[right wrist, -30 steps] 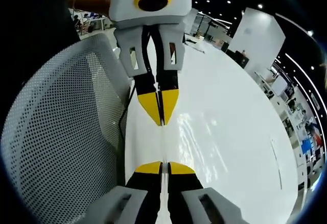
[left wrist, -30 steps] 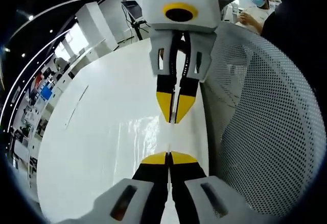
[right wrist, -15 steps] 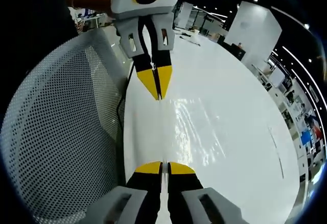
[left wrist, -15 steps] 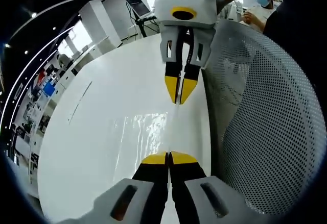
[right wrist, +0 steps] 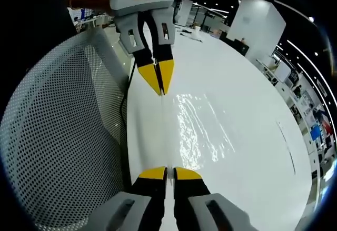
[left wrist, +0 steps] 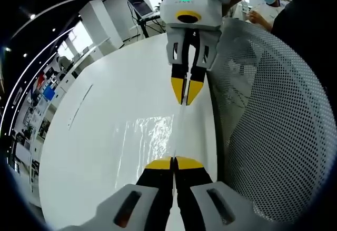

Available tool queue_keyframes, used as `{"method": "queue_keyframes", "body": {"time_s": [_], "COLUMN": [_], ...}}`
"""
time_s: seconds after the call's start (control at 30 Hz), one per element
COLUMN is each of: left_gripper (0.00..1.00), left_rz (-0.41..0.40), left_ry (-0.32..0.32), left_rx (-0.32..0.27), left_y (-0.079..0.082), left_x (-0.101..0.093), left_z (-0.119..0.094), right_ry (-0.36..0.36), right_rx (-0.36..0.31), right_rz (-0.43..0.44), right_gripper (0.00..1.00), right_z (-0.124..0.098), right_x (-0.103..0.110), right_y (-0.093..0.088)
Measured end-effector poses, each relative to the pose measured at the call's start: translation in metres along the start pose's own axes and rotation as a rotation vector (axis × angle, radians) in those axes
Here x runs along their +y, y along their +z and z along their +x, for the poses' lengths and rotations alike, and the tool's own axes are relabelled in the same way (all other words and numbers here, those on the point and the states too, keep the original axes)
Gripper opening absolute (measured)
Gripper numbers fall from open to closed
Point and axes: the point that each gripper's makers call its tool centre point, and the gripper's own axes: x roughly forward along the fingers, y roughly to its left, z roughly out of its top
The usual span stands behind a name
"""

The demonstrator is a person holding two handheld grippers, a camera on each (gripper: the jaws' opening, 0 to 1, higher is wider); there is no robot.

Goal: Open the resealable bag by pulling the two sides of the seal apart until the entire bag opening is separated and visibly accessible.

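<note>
Left gripper view: the left gripper (left wrist: 174, 161) sits at 6 o'clock with its yellow tips pinched together on one edge of the clear resealable bag (left wrist: 152, 136); the right gripper (left wrist: 186, 102) comes in at 12 o'clock, jaws closed on the opposite edge; the plastic stretches between them over the white table (left wrist: 95, 136), glare on it; a white mesh chair back (left wrist: 274, 136) fills 3 o'clock. Right gripper view: same deal mirrored, the chair back at 9 o'clock and the bag (right wrist: 195, 131) spread toward 3 o'clock.
</note>
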Motion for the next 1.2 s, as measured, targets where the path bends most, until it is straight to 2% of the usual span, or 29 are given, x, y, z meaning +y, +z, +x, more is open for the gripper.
{"method": "queue_keyframes", "body": {"time_s": [0.07,0.13,0.33,0.47,0.73,0.87,1.2], "left_gripper": [0.0,0.0,0.0,0.0,0.0,0.0,0.0], "left_rz": [-0.007,-0.003,0.046,0.046,0.038,0.055,0.117], "left_ry": [-0.001,-0.002,-0.029,-0.035,-0.018,-0.014,-0.012], "left_rx": [-0.008,-0.01,0.027,0.022,0.009,0.017,0.0], "left_y": [-0.001,-0.001,-0.005,-0.004,-0.002,-0.004,0.005], "left_x": [0.0,-0.001,-0.011,-0.015,-0.011,-0.01,-0.012], "left_z": [-0.003,-0.004,-0.001,-0.001,-0.002,-0.003,-0.002], "right_ry": [-0.001,-0.002,-0.029,-0.031,-0.029,-0.031,-0.016], "right_rx": [-0.027,-0.027,-0.079,-0.106,-0.075,-0.067,-0.072], "right_rz": [0.03,0.049,0.029,0.027,-0.001,-0.016,-0.002], "right_gripper": [0.09,0.13,0.13,0.12,0.11,0.1,0.09], "right_z": [-0.002,-0.003,-0.006,-0.004,0.006,0.009,0.017], "right_x": [0.0,-0.001,-0.003,-0.004,-0.001,-0.001,-0.001], "right_y": [0.006,0.01,0.033,0.044,0.041,0.042,0.046]}}
